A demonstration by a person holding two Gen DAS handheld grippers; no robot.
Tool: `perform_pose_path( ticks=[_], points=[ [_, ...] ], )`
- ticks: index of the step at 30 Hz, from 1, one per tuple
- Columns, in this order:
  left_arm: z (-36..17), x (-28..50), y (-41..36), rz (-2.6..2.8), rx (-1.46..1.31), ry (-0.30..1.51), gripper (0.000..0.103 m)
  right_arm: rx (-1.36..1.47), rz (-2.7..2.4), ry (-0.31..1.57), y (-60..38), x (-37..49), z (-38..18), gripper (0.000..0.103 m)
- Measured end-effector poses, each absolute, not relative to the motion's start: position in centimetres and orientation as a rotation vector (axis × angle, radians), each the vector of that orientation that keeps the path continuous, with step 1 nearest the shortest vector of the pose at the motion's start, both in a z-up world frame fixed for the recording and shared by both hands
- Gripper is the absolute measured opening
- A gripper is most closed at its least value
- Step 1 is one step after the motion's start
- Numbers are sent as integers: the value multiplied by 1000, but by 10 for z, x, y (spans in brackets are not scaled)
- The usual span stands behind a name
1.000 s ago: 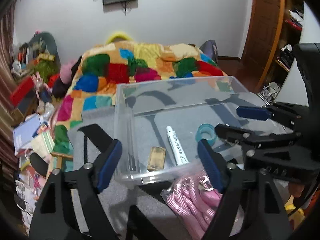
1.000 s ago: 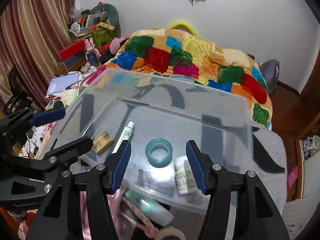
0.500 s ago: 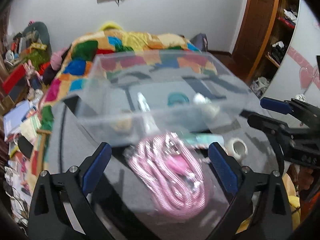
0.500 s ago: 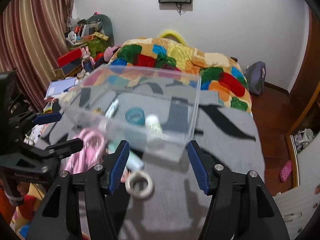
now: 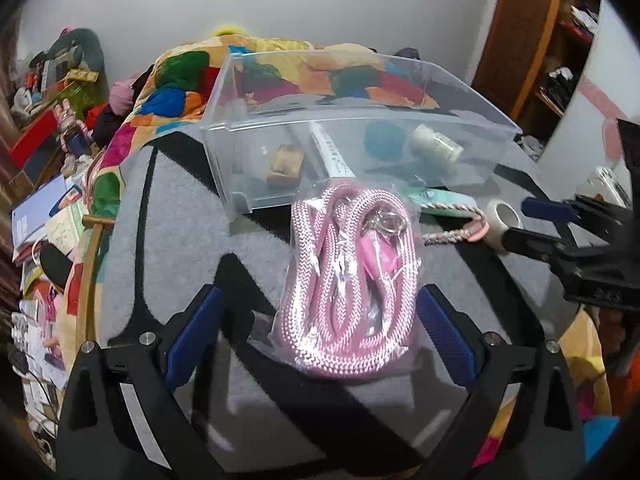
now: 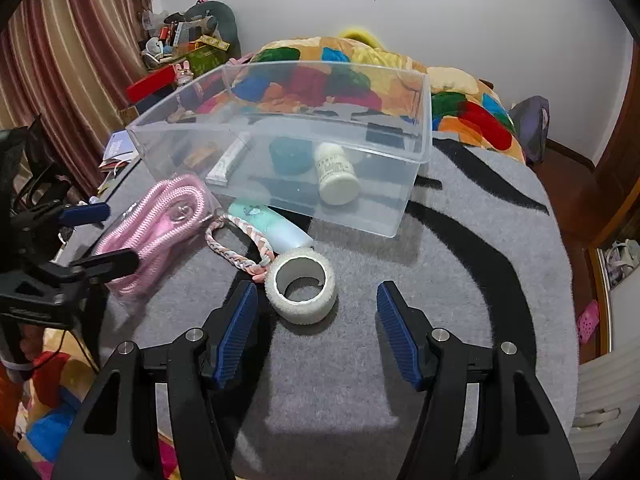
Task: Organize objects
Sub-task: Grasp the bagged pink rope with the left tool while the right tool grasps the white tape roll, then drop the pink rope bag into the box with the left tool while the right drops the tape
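both grippers have pulled back from the clear bin (image 6: 280, 136) since a second ago, when their blue pads hung right over its near wall; now the whole bin shows ahead of them, and the things lying on the bench (image 6: 460, 280) in front of it have come into view.

the left gripper (image 5: 316, 336) hovers low over the bagged pink rope (image 5: 352, 276), fingers spread wide with the bag's near end between the pads, and i cannot tell whether either pad touches it. the right gripper (image 6: 316, 332) hangs over bare grey felt, its fingers wide apart and empty; the white tape roll (image 6: 301, 287) lies just ahead of its left pad (image 6: 236, 332).

inside the bin lie a white tube (image 6: 230, 160), a teal tape ring (image 6: 290, 156), a small white bottle (image 6: 336, 174) on its side and a brown block (image 5: 285, 164). the tube and bottle carry print too small to read.

a mint tube (image 6: 272, 226) with a braided cord (image 6: 240, 246) lies against the bin's near wall, between the rope bag and the tape roll.
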State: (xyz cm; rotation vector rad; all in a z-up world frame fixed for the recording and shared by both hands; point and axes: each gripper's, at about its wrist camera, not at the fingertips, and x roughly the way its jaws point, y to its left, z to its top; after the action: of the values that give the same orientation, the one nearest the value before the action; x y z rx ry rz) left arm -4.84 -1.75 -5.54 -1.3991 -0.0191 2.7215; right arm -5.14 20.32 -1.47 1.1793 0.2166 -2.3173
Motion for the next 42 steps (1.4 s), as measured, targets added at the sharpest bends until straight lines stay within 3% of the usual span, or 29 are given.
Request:
perform_pose_path(
  ticks=[4, 6, 10, 11, 14, 30, 42],
  points=[
    [-60, -57, -3, 2674, -1390, 17, 99, 1192, -2327, 217, 199, -54, -21, 58],
    [-66, -65, 2, 2654, -1414, 25, 98, 1193, -2336, 213, 198, -55, -23, 52],
    [-77, -76, 10, 2680, -1402, 61, 76, 1184, -2301, 180, 197, -53, -24, 35],
    [-76, -75, 9, 2692, -1379, 60, 67, 1179, -2303, 186, 197, -51, -23, 35],
    [-73, -71, 2, 2690, -1358, 4, 61, 1161, -2326, 200, 200, -45, -20, 35],
    [-10, -39, -22, 2770, -1160, -132, 57, 959, -2442, 113, 212, -39, 45, 34],
    [43, -77, -33, 2828, -1003, -184, 57, 831, -2494, 86, 189, -62, 83, 34]
  ],
)
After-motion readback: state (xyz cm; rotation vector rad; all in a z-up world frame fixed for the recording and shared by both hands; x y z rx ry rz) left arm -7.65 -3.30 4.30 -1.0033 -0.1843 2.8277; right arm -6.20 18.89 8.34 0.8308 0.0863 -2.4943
